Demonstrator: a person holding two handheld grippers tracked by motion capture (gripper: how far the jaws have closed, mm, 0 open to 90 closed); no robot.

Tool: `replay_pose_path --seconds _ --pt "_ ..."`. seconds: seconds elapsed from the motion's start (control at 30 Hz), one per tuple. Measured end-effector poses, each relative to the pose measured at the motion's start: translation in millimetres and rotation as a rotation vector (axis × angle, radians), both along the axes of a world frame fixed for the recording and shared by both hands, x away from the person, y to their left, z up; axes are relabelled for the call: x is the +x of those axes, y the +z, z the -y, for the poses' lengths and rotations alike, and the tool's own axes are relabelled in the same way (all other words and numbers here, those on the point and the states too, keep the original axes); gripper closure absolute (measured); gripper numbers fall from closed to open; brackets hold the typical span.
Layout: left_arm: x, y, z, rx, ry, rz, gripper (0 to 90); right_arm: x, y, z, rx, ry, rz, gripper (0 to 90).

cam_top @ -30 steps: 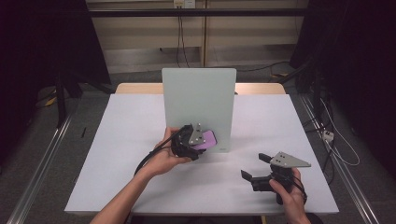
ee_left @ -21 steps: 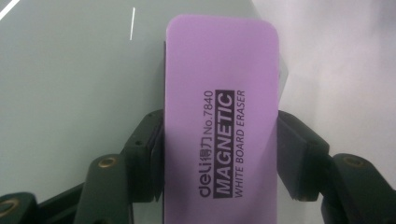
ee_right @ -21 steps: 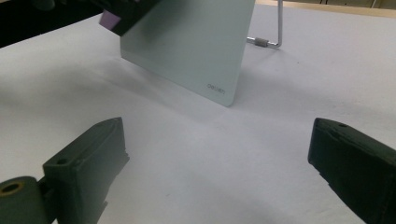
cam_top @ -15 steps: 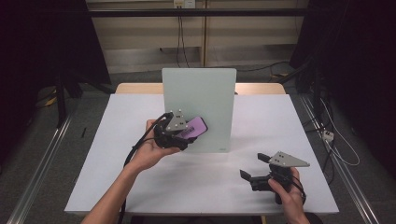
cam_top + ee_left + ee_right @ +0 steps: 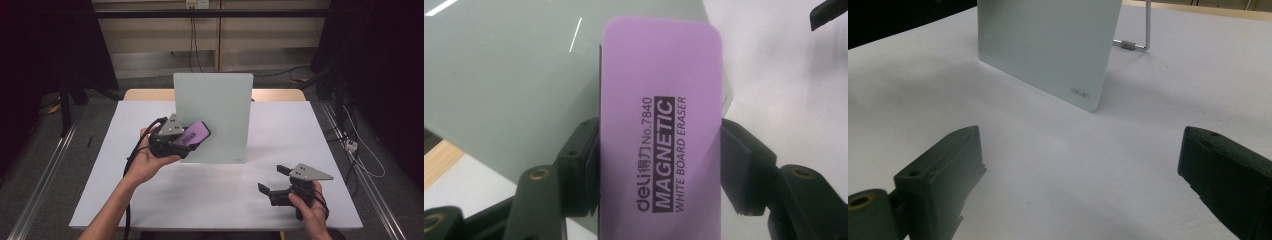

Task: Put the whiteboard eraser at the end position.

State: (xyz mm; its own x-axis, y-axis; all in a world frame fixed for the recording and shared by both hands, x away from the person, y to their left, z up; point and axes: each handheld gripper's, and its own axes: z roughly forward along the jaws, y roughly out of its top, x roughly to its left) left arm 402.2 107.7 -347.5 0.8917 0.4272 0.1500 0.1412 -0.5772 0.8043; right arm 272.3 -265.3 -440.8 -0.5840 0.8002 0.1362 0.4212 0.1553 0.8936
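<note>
High view: one white table at frame centre, a pale wooden surface showing behind its far edge. One upright pale green board stands at centre, facing the camera. One left gripper, centre left, held in the person's left hand, clamped on one purple eraser; the eraser's long axis runs from lower left to upper right, its free end overlapping the board's left edge, and whether it touches the board cannot be told here. One right gripper, lower right, low over the table and well apart from the board, jaws spread wide with nothing between them, pointing to frame left. Left gripper view: two black jaws press on the eraser's long sides at the lower half of the frame; eraser long axis near vertical, rounded free end toward the top, printed face "MAGNETIC WHITE BOARD ERASER" to the camera. The board fills the upper left behind the eraser; table at right; a tip of the right gripper at the upper right corner. Right gripper view: two jaws at the lower left and lower right, wide apart, bare table between them. The board stands at top centre, a small logo at its lower corner; one metal stand leg shows behind it, upper right.
</note>
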Motion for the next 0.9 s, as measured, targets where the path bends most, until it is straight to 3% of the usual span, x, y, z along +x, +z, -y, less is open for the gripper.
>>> replay_pose_path --seconds 0.1,0.23,0.33,0.4,0.77,0.9 --pt "-1.1 0.5 -0.8 0.001 -0.023 -0.037 40.8 1.1 0.1 0.6 0.002 -0.007 -0.001 4.2" --pt "-1.6 1.2 -1.7 -0.011 -0.048 -0.119 40.8 1.7 0.0 0.0 0.002 -0.012 -0.004 4.2" --pt "-3.5 0.5 0.7 0.003 -0.061 -0.155 40.7 1.4 -0.4 -0.5 0.004 -0.013 -0.006 4.2" --pt "-6.0 0.2 3.9 0.038 -0.072 -0.157 40.8 1.3 -0.4 -0.7 0.003 -0.011 -0.005 4.2" --pt "-14.6 -10.3 23.1 0.118 -0.101 -0.187 40.7 -1.2 0.3 0.4 -0.003 0.006 0.004 4.2" --pt "-18.1 -15.7 31.3 0.168 -0.130 -0.216 40.7 -1.6 0.5 0.6 -0.003 0.008 0.006 4.1"
